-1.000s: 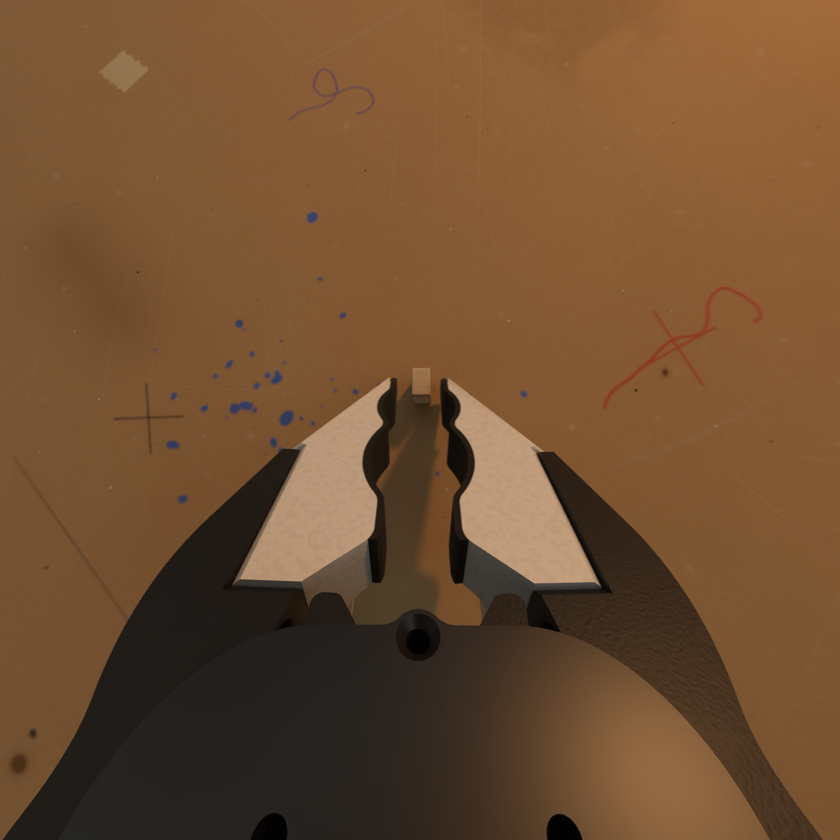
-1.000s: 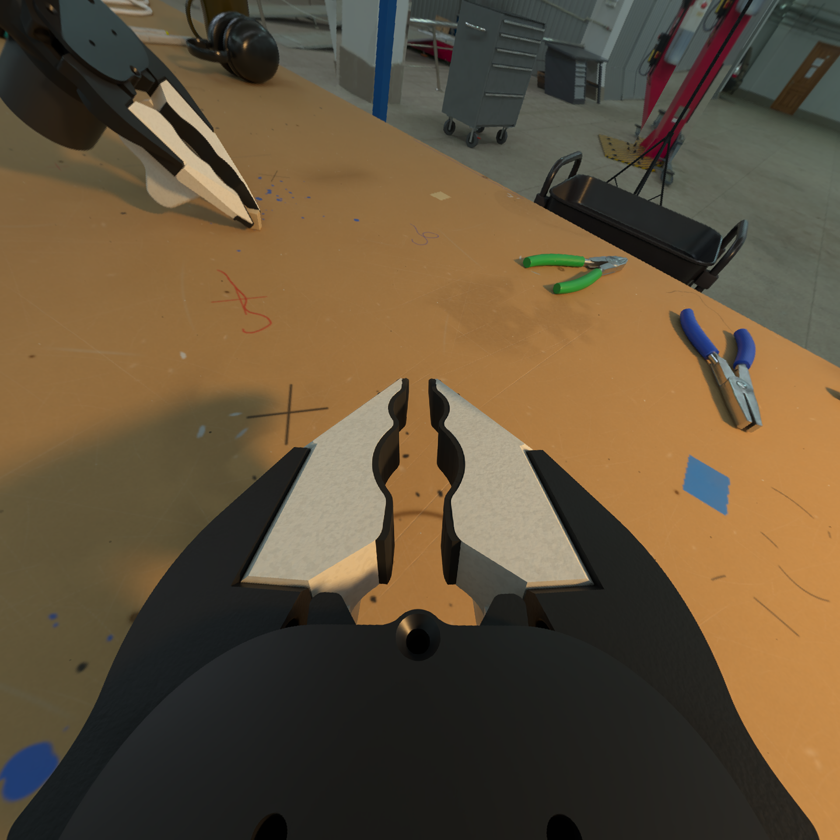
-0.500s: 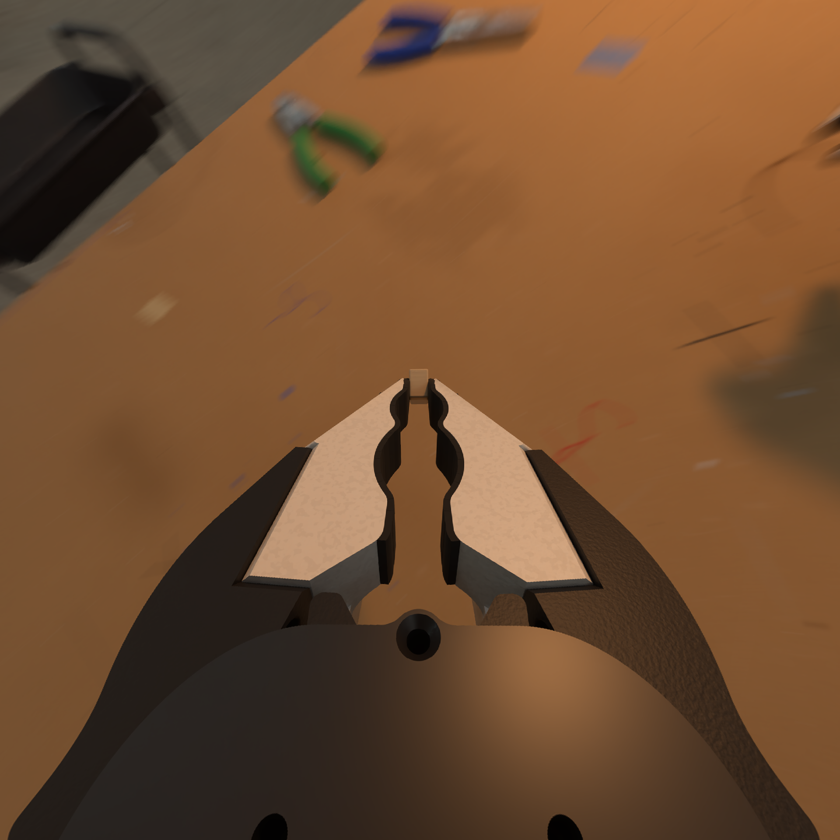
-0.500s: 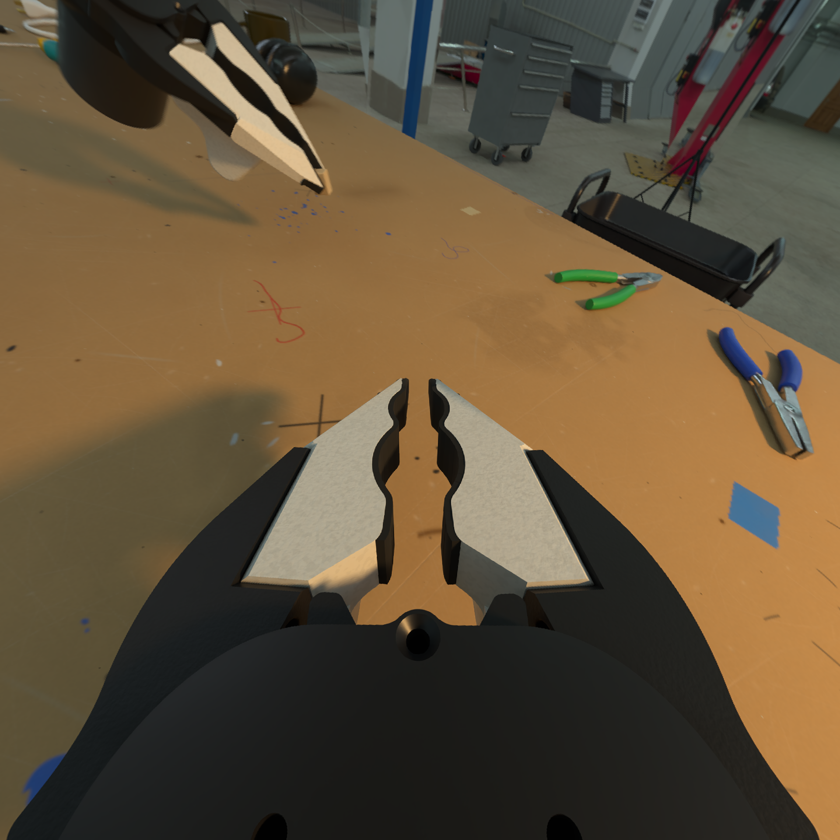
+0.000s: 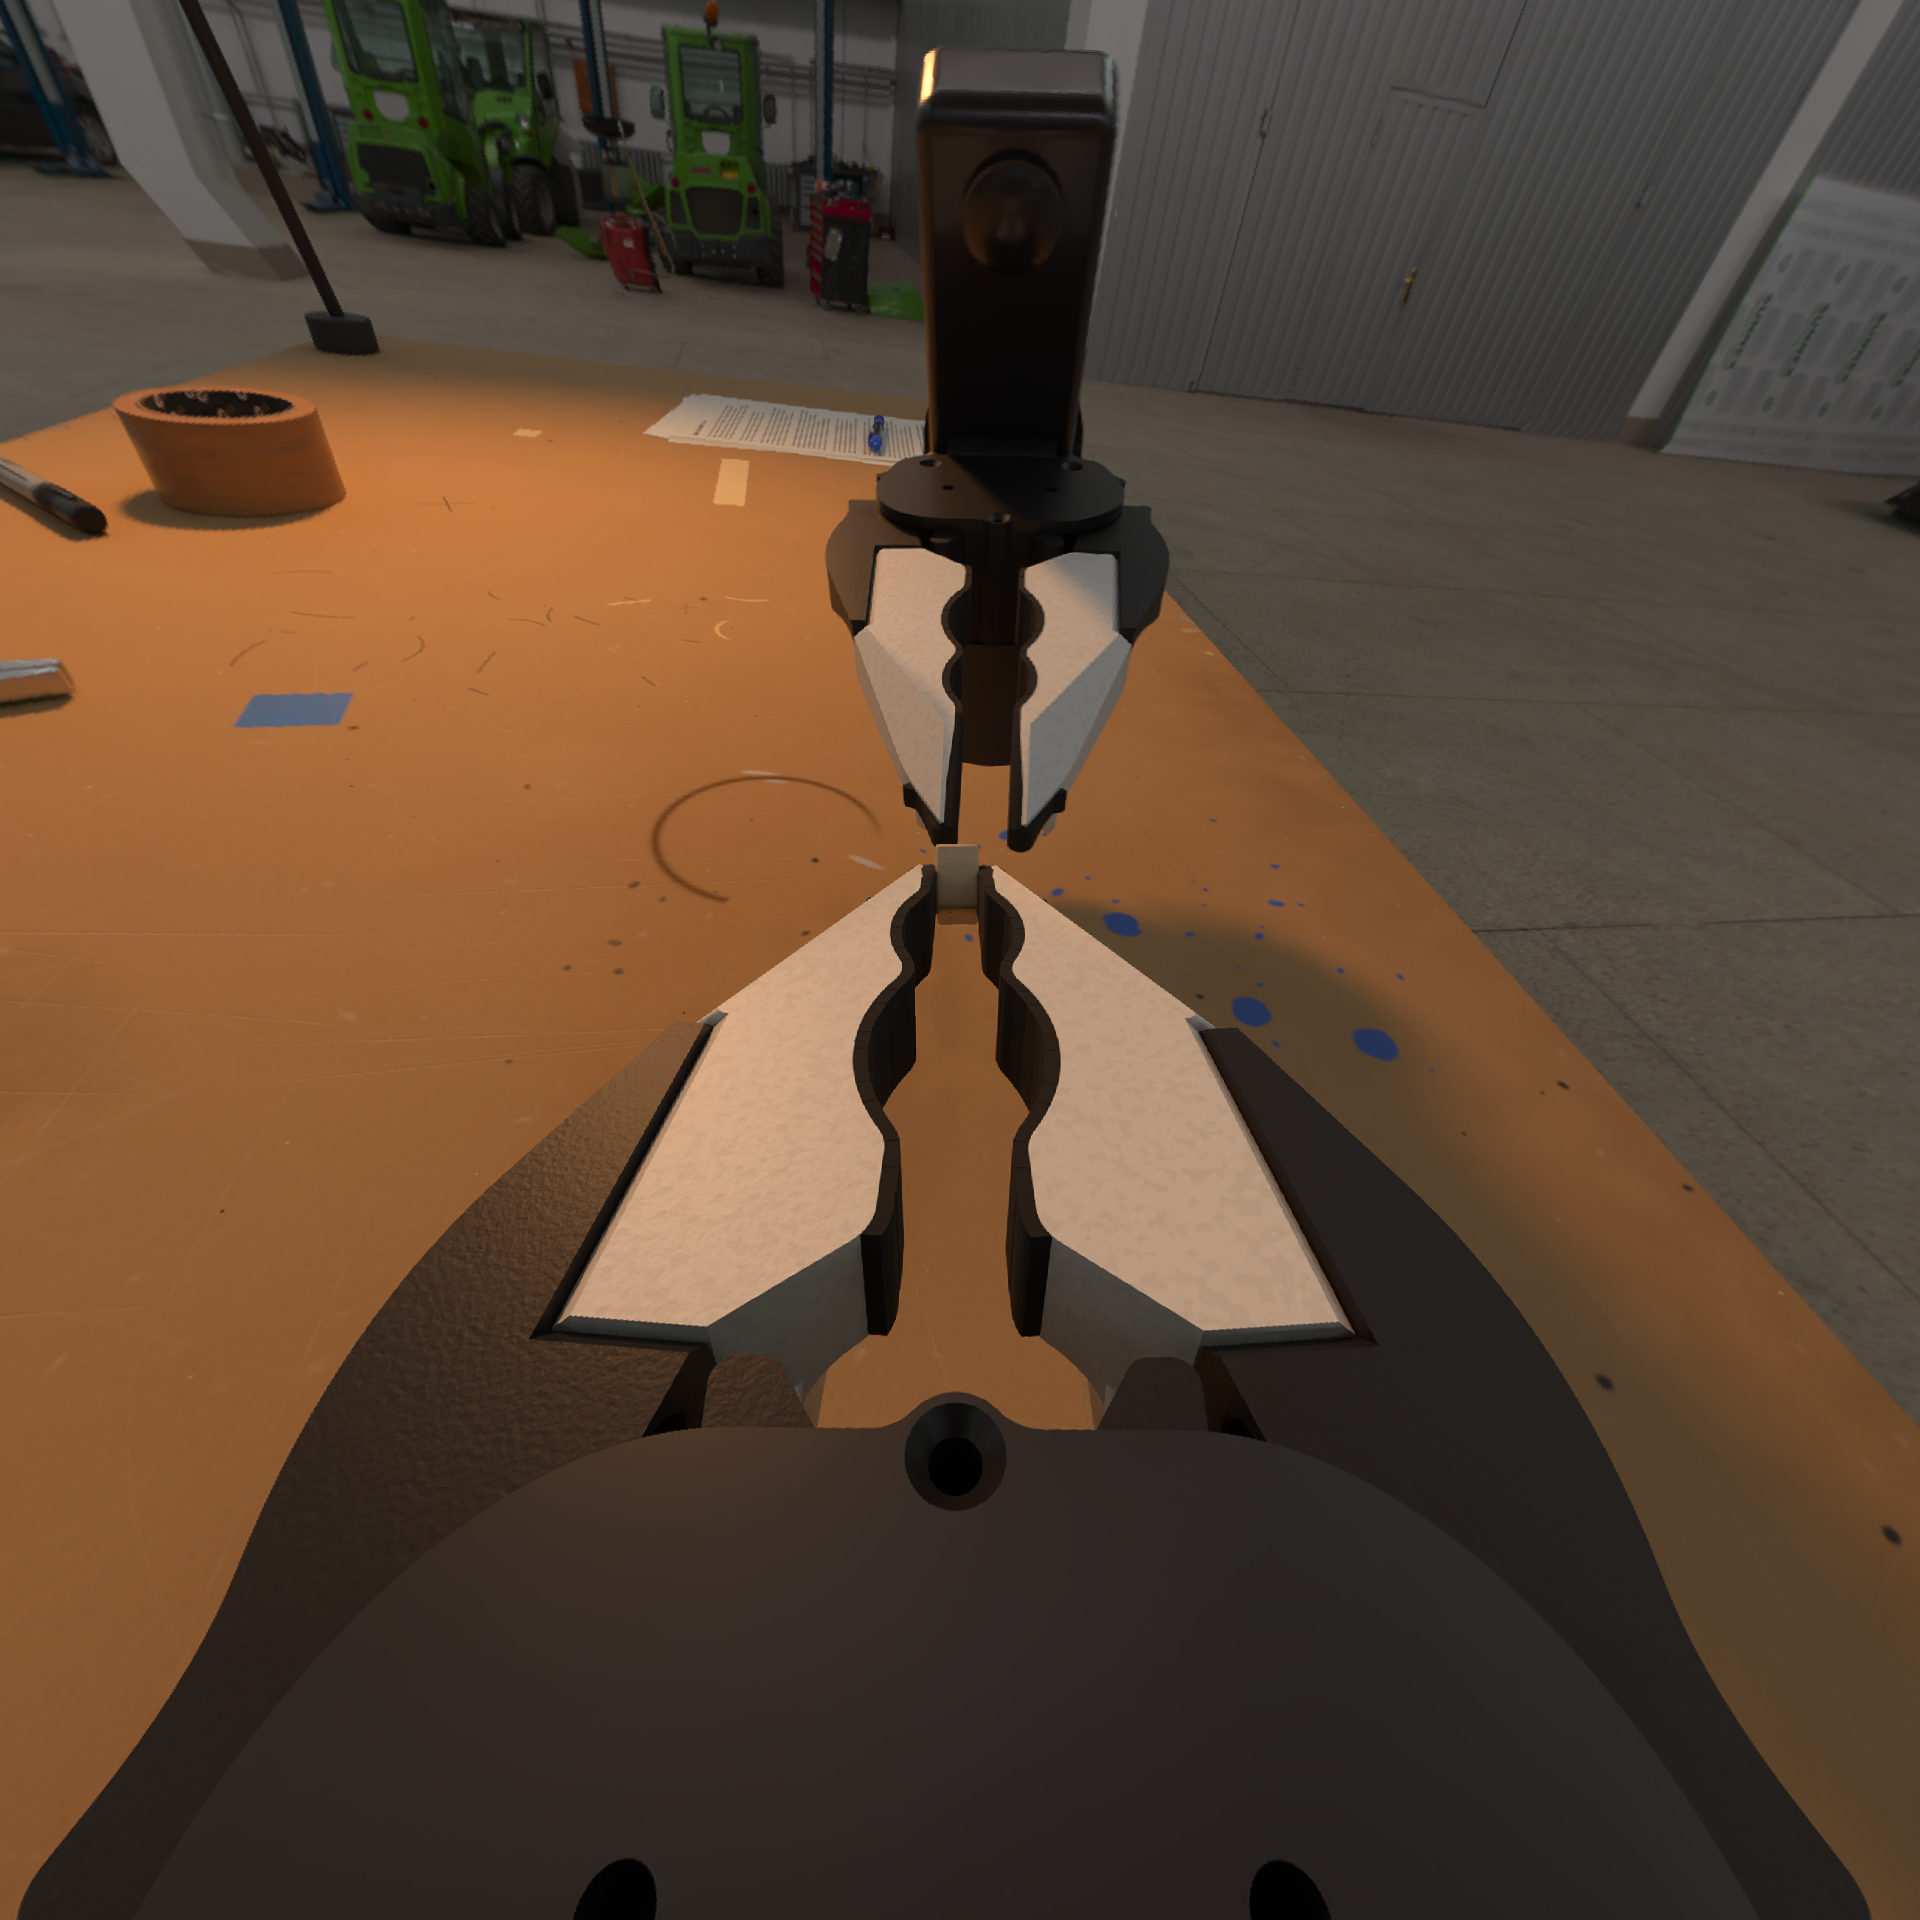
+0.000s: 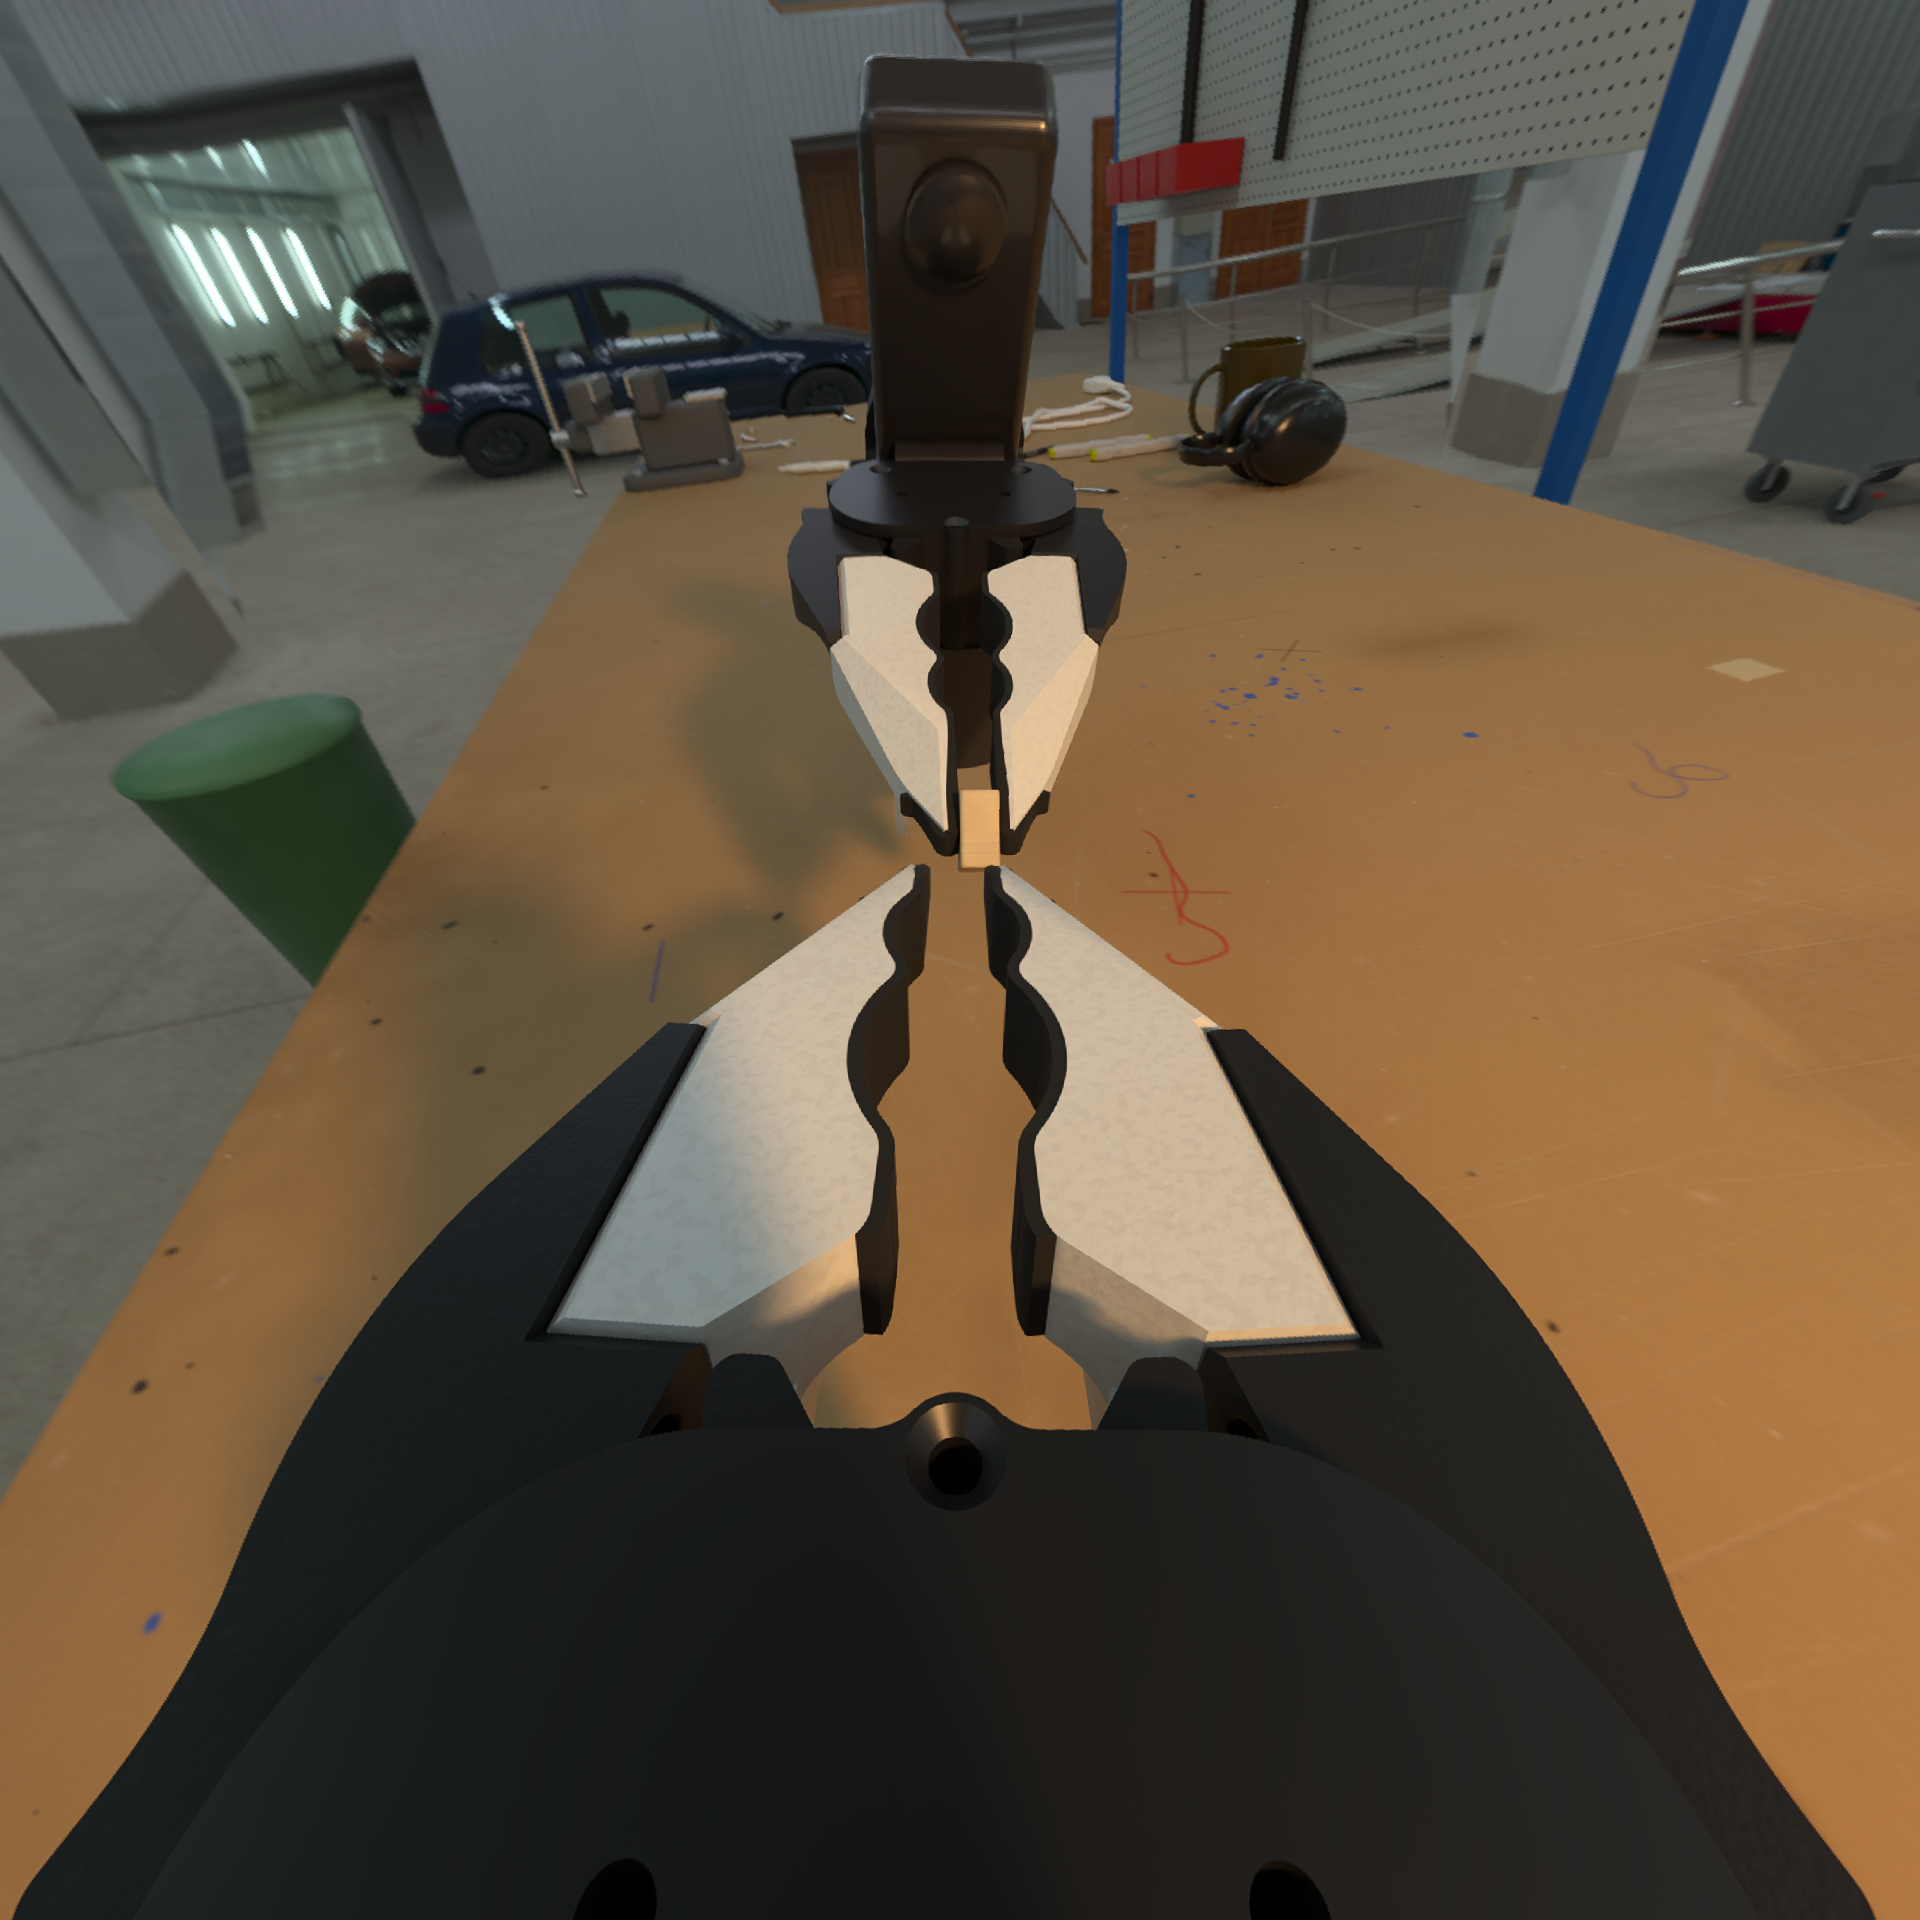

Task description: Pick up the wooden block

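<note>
The small pale wooden block (image 5: 956, 881) is pinched between the tips of my left gripper (image 5: 956, 885), which holds it clear above the orange table (image 5: 416, 935). My right gripper (image 5: 982, 831) faces it tip to tip, just beyond the block, its fingers a narrow gap apart and empty. In the right wrist view my right gripper (image 6: 954, 883) points at the left gripper (image 6: 977, 831), and the block (image 6: 979, 828) stands upright between the left gripper's fingertips, a short way ahead of the right gripper's tips.
A tape roll (image 5: 229, 452), a marker (image 5: 52, 499), paper sheets (image 5: 779, 421) and a blue patch (image 5: 294, 710) lie on the table. The table's edge runs close on the right in the left wrist view. A green bin (image 6: 270, 810) stands off the table; headphones (image 6: 1273, 431) lie at the far end.
My left gripper has shut on the block, lifted it off the table and swung round. Both grippers have turned level and now face each other tip to tip.
</note>
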You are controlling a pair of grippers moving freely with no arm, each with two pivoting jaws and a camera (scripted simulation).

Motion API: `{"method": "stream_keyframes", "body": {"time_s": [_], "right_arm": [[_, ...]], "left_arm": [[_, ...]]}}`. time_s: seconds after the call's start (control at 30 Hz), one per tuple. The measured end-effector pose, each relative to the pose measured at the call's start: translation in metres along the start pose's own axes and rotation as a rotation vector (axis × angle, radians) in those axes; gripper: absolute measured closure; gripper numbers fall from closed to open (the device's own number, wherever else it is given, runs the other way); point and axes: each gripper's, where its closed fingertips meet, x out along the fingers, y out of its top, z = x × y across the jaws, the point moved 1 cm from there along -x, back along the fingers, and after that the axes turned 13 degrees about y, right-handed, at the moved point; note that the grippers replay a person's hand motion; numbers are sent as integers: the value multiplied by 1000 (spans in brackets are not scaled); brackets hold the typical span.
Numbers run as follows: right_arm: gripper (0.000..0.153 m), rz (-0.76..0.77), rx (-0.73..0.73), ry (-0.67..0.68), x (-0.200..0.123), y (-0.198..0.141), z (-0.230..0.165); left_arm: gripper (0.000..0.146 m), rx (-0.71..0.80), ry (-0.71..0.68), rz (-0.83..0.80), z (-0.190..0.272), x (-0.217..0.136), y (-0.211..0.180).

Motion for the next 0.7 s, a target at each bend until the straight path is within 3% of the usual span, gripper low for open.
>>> {"method": "stream_keyframes", "body": {"time_s": [0.1, 0.23, 0.4, 0.57, 0.7], "right_arm": [[144, 11, 25, 11, 4, -1, 1], [127, 42, 65, -6, 4, 0, 6], [151, 29, 43, 0, 5, 0, 5], [153, 42, 34, -9, 1, 2, 6], [149, 6, 17, -101, -7, -3, 18]], "left_arm": [[139, 26, 16, 7, 0, -4, 1], [139, 40, 23, 12, 0, -5, 2], [139, 48, 13, 12, 1, -5, 2], [139, 47, 36, 4, -4, -6, 0], [139, 77, 70, -9, -8, -6, -2]]}}
